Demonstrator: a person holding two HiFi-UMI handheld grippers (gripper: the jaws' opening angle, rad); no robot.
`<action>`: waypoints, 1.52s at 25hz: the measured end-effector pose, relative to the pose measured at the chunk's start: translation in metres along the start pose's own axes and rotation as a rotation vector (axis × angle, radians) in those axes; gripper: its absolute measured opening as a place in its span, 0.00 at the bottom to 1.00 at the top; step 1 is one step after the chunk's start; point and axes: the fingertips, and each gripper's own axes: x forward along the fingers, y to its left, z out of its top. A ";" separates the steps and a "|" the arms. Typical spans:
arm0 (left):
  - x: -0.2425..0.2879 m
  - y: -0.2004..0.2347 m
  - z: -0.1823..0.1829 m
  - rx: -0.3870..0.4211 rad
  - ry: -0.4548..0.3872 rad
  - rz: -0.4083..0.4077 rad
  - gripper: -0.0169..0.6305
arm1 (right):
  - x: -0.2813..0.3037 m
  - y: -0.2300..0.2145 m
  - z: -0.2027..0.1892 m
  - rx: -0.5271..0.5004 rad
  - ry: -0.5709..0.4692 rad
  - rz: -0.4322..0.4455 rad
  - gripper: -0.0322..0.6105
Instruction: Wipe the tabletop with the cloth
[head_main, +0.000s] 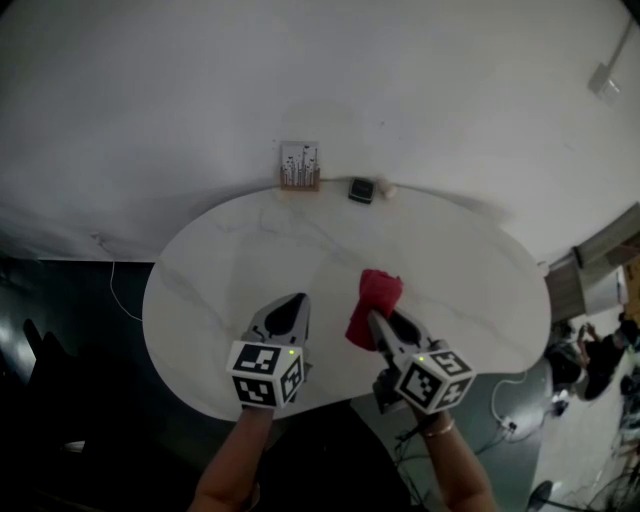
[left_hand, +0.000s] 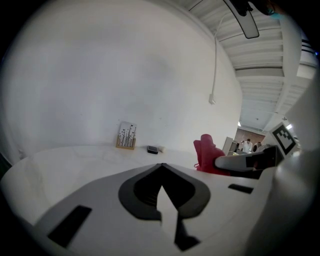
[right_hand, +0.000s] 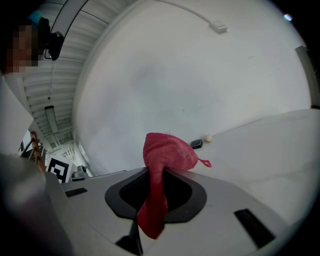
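Note:
A red cloth (head_main: 373, 306) is pinched in my right gripper (head_main: 379, 322) and held above the round white tabletop (head_main: 230, 260). In the right gripper view the cloth (right_hand: 161, 170) bunches out ahead of the shut jaws and a strip of it hangs down between them. My left gripper (head_main: 291, 312) hovers over the table's near side, to the left of the cloth, jaws shut with nothing between them. The left gripper view shows the cloth (left_hand: 207, 152) and the right gripper (left_hand: 235, 162) off to its right.
A small wooden card stand (head_main: 299, 167), a dark flat device (head_main: 361, 190) and a small white ball (head_main: 389, 189) sit at the table's far edge against the white wall. Cables and people (head_main: 590, 350) are on the floor at the right.

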 end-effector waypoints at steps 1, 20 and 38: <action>0.003 0.002 0.002 -0.001 -0.001 0.002 0.03 | 0.004 -0.002 0.002 -0.004 0.002 0.006 0.15; 0.094 0.055 0.049 0.010 0.013 0.088 0.03 | 0.142 -0.037 0.045 -0.063 0.163 0.134 0.15; 0.128 0.128 0.057 -0.037 0.026 0.226 0.03 | 0.280 -0.047 0.003 -0.109 0.422 0.100 0.15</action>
